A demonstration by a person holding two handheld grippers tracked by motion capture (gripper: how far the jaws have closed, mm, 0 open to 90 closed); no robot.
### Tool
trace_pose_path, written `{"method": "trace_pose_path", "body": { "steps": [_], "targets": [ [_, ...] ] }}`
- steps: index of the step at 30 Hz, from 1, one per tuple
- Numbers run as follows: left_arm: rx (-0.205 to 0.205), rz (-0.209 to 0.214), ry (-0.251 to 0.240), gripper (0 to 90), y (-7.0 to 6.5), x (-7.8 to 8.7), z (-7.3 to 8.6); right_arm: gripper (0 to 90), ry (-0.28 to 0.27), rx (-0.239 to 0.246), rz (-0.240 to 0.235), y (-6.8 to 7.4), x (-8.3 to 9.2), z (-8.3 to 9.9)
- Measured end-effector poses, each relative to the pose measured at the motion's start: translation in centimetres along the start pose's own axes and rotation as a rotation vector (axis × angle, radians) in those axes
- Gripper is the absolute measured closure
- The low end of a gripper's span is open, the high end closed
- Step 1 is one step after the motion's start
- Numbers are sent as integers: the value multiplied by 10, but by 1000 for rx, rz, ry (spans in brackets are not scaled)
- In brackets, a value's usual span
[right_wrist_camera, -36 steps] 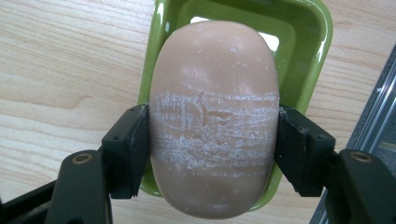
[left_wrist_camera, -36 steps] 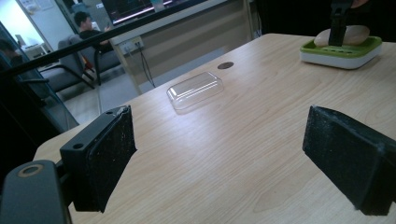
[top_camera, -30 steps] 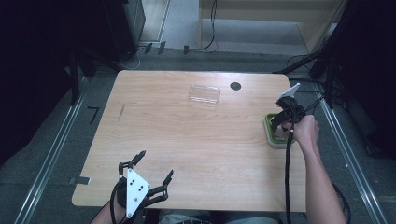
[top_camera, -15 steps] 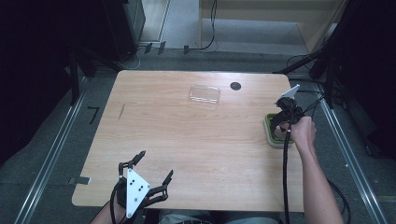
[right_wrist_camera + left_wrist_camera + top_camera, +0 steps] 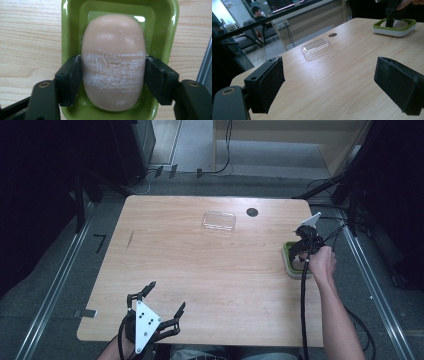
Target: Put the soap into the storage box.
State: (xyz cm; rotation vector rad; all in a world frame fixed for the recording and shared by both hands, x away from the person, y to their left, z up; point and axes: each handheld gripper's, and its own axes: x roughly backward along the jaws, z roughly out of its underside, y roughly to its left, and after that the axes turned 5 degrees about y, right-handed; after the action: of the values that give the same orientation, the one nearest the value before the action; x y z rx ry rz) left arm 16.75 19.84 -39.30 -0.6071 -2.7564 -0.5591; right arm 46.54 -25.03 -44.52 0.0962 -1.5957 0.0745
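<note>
In green dish (image 5: 165, 32) | soap bar (image 5: 113, 55) | underside hidden | jaws pressing sides

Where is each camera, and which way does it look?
High view: above the person's side of the table, looking forward and down; both forearms, the left gripper and the right gripper show.
Left gripper view: on the left gripper, looking level across the table at the clear lid; its two open black jaws show.
Right gripper view: on the right gripper, looking down at the soap bar in the green soap dish; its jaws clamp the soap.
Shared: the high and left gripper views both show the lid and dish.
</note>
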Motion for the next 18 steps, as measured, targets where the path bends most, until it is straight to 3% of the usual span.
{"method": "trace_pose_path", "body": {
  "steps": [9, 18],
  "targets": [
    [1, -1, -2, 99, 0, 0, 0, 288, -5, 3, 8, -1, 3, 4],
    [4, -5, 0, 100, 0, -1, 0, 175, -21, 37, 4, 0, 12, 14]
  ]
}}
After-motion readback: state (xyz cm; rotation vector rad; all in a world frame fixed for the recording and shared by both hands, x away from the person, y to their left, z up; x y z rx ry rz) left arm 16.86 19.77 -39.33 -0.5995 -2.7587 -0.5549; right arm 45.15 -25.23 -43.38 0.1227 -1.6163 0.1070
